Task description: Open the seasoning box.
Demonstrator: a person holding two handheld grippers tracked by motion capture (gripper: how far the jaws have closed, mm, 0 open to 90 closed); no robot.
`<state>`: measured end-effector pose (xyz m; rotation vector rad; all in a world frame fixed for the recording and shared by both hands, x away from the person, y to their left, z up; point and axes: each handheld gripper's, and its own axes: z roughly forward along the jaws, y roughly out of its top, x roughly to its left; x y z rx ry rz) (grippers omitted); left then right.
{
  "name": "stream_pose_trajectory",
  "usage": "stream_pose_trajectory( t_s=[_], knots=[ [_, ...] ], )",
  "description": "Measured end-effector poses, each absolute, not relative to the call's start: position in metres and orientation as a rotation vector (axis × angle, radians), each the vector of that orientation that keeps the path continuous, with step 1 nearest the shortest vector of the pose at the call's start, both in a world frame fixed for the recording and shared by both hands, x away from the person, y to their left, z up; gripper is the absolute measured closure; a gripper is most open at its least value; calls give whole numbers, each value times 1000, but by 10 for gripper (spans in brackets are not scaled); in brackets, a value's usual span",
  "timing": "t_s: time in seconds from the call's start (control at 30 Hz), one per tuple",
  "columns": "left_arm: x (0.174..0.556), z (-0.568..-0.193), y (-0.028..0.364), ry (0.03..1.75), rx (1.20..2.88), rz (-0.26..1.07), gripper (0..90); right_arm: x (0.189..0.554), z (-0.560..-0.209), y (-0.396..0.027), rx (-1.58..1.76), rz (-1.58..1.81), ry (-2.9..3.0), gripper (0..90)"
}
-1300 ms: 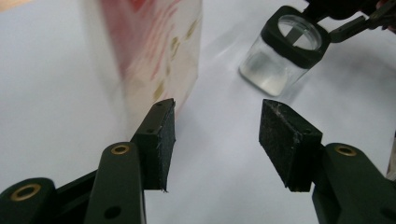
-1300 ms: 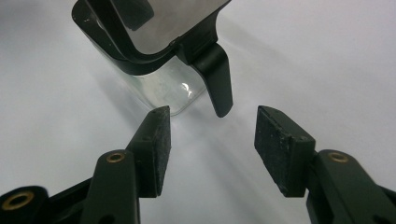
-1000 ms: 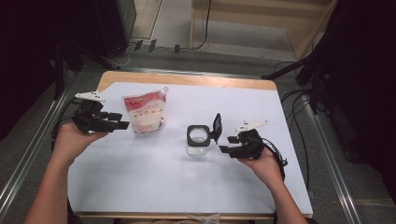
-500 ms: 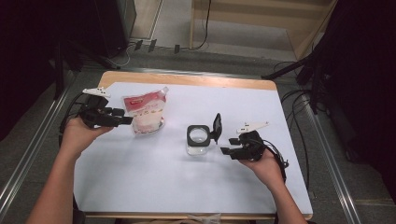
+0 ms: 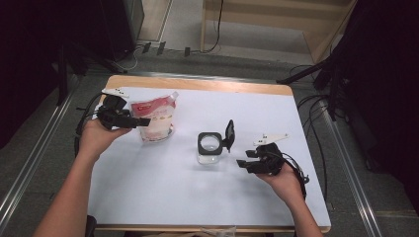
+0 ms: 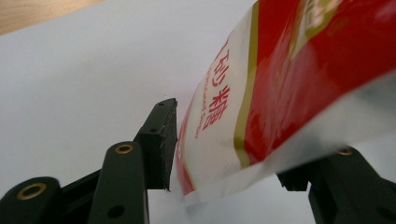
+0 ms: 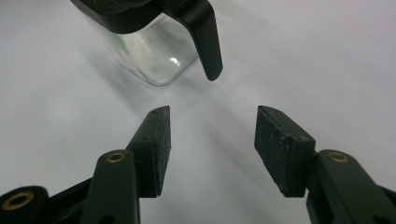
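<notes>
Left claw (image 5: 141,121) jaws just closing, still apart; right claw (image 5: 240,163) agape.

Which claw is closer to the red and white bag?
The left claw. The edge of the red and white bag sits between its jaws, which have just been closing. The right claw is far across the table, beside the glass jar, with nothing between its jaws.

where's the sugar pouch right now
In the high view the sugar pouch lies on the far-left part of the white table, left of the glass jar, its edge between the jaws of the left tongs.
</notes>
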<state>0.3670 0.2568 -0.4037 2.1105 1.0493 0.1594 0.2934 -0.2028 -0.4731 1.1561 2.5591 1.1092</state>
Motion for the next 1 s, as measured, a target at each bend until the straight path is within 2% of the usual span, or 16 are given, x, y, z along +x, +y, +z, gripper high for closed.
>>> stream_pose_trajectory(
  t_s=[0.07,0.23,0.4,0.57,0.67,0.73,1.0],
  knots=[
    [369,-403,251,1038,2107,149,534,293,-473,-202,1156,1105,2560,464],
    [368,-403,244,1009,2098,169,672,290,-472,-199,1125,1116,2566,467],
    [361,-398,235,950,2156,261,803,284,-462,-197,1082,1186,2558,519],
    [359,-389,235,981,2114,234,887,268,-443,-191,979,1282,2585,559],
    [360,-387,236,990,2097,199,900,262,-434,-187,931,1317,2599,564],
    [360,-384,237,1004,2084,131,900,252,-422,-180,833,1357,2624,586],
    [353,-365,236,973,2061,64,900,233,-410,-148,713,1364,2677,597]
  ],
)
